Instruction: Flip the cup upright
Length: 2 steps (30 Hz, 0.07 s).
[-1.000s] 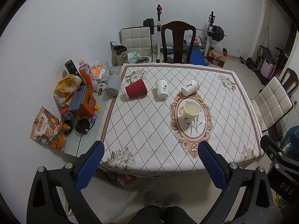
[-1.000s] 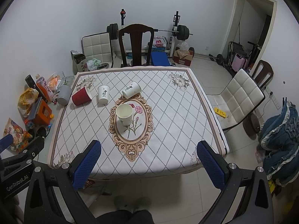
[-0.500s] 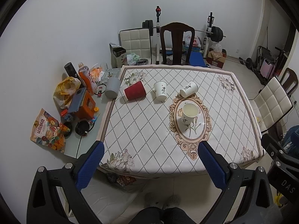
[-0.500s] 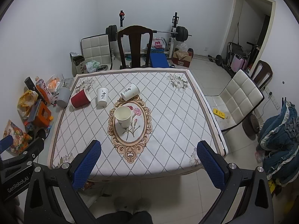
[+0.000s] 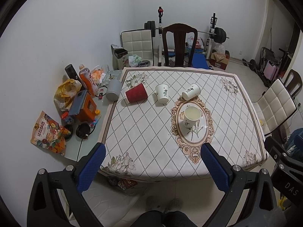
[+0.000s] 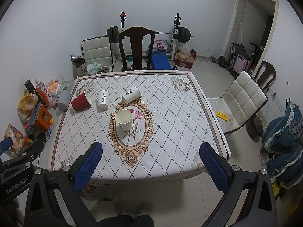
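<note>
Both grippers, left gripper (image 5: 151, 162) and right gripper (image 6: 150, 161), hang above the near edge of the bench (image 6: 170, 124), jaws spread wide and empty. One white paper cup (image 6: 123, 119) stands upright on the oval medallion. Beyond it the red cup (image 6: 81, 101) and two white cups (image 6: 103, 99) (image 6: 131, 94) lie tipped, well apart from either gripper, presumably awaiting righting.

Dim, cool, even indoor light, soft faint shadows, no glare, strong fisheye bending with black corners, sharp focus
</note>
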Available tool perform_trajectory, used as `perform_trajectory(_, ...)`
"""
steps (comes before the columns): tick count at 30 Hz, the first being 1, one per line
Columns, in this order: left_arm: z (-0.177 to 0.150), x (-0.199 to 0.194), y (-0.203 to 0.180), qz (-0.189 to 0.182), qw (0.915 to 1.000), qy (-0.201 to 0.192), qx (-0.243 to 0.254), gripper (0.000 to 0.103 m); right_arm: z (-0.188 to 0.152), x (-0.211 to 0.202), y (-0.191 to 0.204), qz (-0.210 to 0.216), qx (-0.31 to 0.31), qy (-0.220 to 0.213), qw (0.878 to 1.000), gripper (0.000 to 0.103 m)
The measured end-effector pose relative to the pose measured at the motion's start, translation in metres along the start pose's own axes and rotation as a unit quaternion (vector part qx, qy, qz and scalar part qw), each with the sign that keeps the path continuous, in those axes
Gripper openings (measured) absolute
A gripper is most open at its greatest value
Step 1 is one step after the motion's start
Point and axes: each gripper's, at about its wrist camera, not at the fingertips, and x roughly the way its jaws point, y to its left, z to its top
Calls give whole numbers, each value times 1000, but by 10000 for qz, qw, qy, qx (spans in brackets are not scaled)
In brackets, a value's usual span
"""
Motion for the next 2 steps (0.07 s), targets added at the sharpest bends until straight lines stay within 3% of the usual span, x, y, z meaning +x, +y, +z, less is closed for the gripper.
perform_trajectory(2,0,1,0,-5,10000,6,0,102,7,0,-2,8,21,11,10000,103)
